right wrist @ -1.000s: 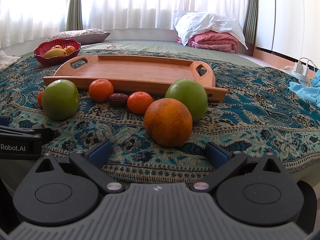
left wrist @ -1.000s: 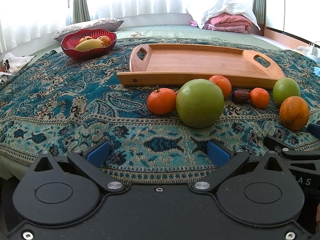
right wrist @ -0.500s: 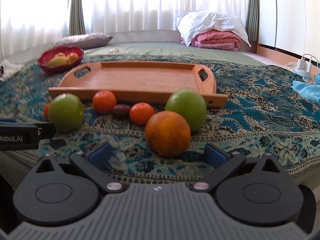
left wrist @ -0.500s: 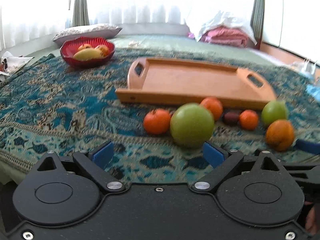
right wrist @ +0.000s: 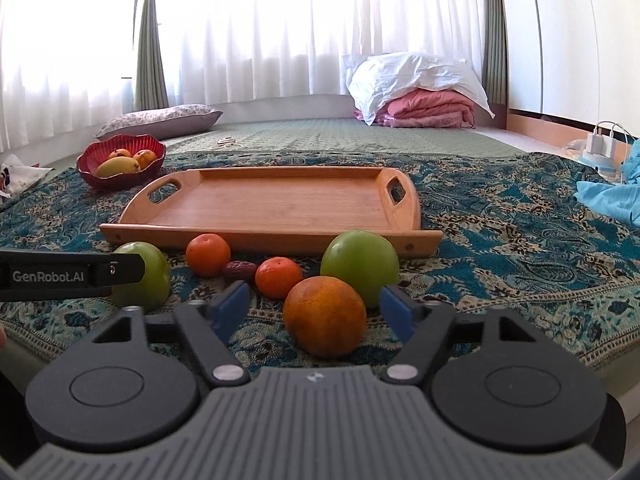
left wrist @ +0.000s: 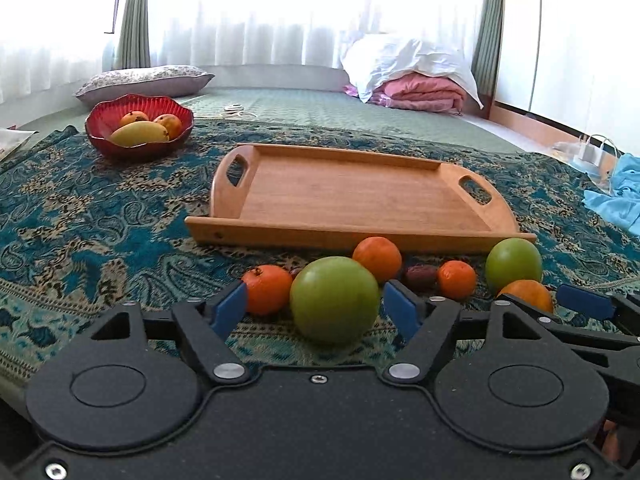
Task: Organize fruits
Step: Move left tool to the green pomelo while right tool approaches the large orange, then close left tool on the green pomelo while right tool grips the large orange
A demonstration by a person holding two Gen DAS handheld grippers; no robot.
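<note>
A: Start at the left gripper (left wrist: 311,311). How does it stand?

B: Spread wide, nothing between the blue pads (left wrist: 228,307) yet. The big green fruit (left wrist: 334,300) sits low in the centre of its view, right in the gap but not touched.

A: And the right gripper (right wrist: 313,307)?

B: Also spread, empty. The large orange (right wrist: 325,316) lies between its pads at lower centre, with the second green fruit (right wrist: 359,267) just behind it.

A: So how would you take them well?

B: Probably bring each claw forward until the pads sit at the widest part of the round fruit, then close gently; pinched too near the front, a ball like that may squirt out. On the left, mind the small orange (left wrist: 267,289) touching the green fruit's left side, so the pad doesn't nudge it.

A: Then where?

B: The wooden tray (left wrist: 472,240), across the middle of the frame, just beyond the row of fruit. The red bowl (left wrist: 100,136), upper left, already holds some fruit.
</note>
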